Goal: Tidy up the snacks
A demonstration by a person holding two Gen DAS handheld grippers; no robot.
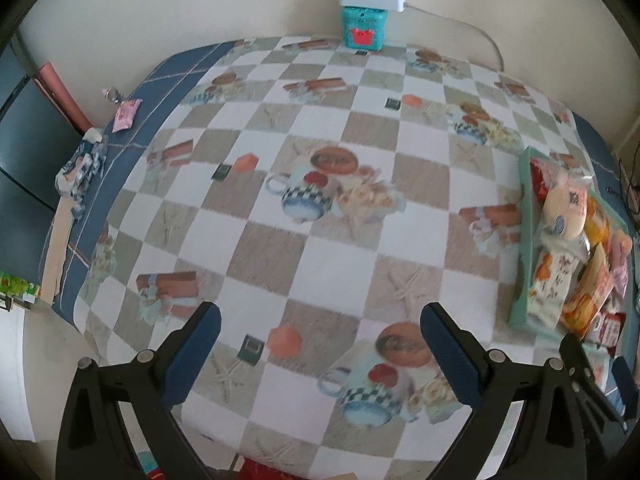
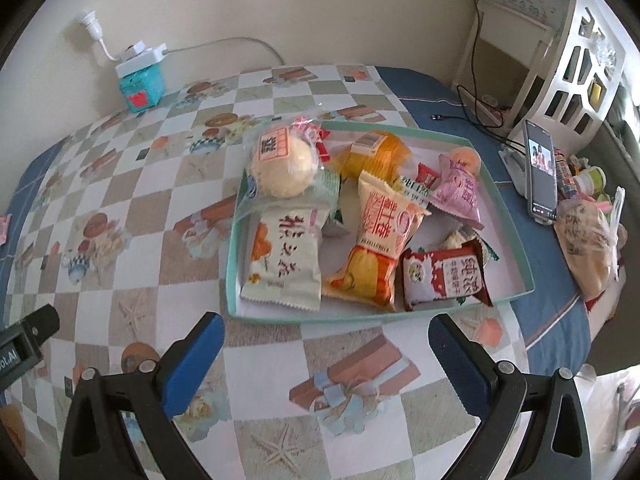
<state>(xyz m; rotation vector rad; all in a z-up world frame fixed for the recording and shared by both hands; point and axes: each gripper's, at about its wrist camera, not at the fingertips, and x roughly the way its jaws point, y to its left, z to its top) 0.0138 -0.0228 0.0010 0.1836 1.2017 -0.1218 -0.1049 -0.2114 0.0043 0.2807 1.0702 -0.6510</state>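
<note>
A shallow teal-rimmed tray (image 2: 234, 240) on the checkered tablecloth holds several snack packs: a round bun in clear wrap (image 2: 282, 166), a white pack (image 2: 286, 262), an orange pack (image 2: 378, 248), a red pack (image 2: 444, 278), a pink pack (image 2: 460, 192) and an orange jelly cup (image 2: 374, 152). My right gripper (image 2: 326, 340) is open and empty, just in front of the tray's near rim. My left gripper (image 1: 320, 328) is open and empty over bare cloth, left of the tray (image 1: 526, 240). A pink snack pack (image 1: 126, 114) lies alone at the table's far left edge.
A teal box with a white power strip on it (image 1: 364, 26) stands at the back by the wall. A phone on a stand (image 2: 540, 168), cables and a bagged item (image 2: 588, 240) sit right of the tray. A crumpled wrapper (image 1: 82, 168) lies at the left edge.
</note>
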